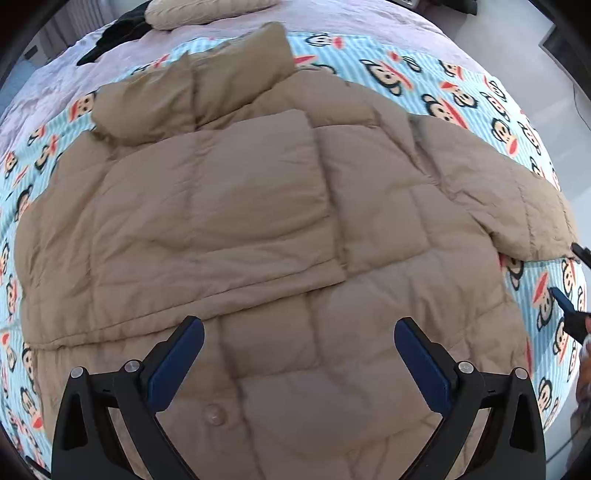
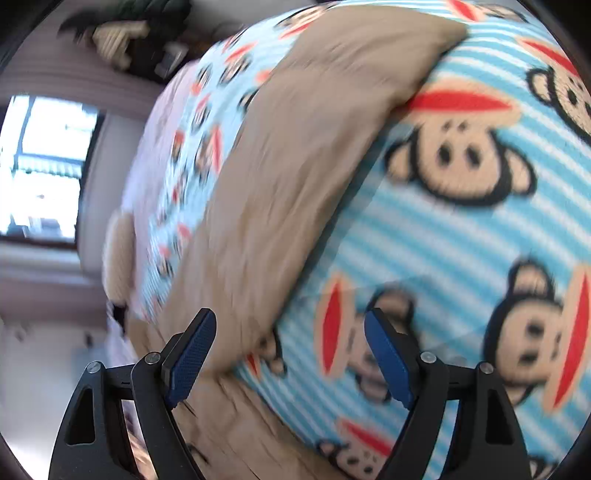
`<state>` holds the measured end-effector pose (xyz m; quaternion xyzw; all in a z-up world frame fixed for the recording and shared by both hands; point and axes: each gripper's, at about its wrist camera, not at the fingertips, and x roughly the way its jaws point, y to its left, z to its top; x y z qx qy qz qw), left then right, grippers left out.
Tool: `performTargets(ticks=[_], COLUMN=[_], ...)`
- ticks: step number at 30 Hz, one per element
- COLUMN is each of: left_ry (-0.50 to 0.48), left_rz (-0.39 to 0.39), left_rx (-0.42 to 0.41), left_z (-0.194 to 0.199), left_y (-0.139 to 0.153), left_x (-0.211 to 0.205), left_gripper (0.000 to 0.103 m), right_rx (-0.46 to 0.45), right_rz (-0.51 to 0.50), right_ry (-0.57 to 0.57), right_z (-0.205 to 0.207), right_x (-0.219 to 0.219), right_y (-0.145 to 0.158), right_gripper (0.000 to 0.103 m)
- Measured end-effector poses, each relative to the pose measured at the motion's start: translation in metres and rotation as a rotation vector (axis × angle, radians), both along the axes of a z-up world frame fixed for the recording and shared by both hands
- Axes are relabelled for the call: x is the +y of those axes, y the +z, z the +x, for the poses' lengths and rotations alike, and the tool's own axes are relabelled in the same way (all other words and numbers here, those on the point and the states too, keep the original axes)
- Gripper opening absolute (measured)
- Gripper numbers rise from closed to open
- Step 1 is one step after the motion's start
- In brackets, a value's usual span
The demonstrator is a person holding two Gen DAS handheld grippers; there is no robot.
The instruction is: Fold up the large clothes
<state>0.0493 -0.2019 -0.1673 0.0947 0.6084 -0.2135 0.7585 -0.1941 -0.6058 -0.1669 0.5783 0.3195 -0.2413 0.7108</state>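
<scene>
A tan puffer jacket (image 1: 258,221) lies spread on a blue striped monkey-print blanket (image 1: 424,77) on a bed. One sleeve (image 1: 229,229) is folded across the body, and the other sleeve (image 1: 498,192) reaches out to the right. My left gripper (image 1: 299,332) hangs open above the jacket's lower part with nothing between its fingers. My right gripper (image 1: 569,273) shows at the right edge, just below that sleeve's end. In the blurred right wrist view the right gripper (image 2: 290,325) is open over the sleeve (image 2: 295,166) and the blanket (image 2: 443,240), gripping nothing.
A beige pillow (image 1: 207,11) and a dark garment (image 1: 118,33) lie on the pink sheet (image 1: 369,22) at the far end of the bed. Pale floor (image 1: 535,74) lies beyond the bed's right side. A bright window (image 2: 44,166) is at the left of the right wrist view.
</scene>
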Motion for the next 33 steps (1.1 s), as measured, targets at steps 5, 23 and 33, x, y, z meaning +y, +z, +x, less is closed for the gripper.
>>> performTargets(ticks=[5,23,33], left_ry=[-0.01,0.041,0.13], left_rz=[-0.005,-0.095,-0.087], left_rx=[-0.006,0.023,-0.048], left_z=[0.002,0.009,0.029], left_y=[0.001,0.003,0.018], left_x=[-0.013,-0.013,0.044], left_gripper=[0.103,0.103,0.103], right_rx=[-0.106,-0.386,-0.436], right_rz=[0.073,0.325,0.102], right_ry=[-0.118,-0.24,0.134], right_z=[-0.005,0.046,0.143], right_x=[-0.04,-0.077,-0.024], right_y=[-0.011,-0.043,0.053], right_gripper=[0.085,0.007,0.007])
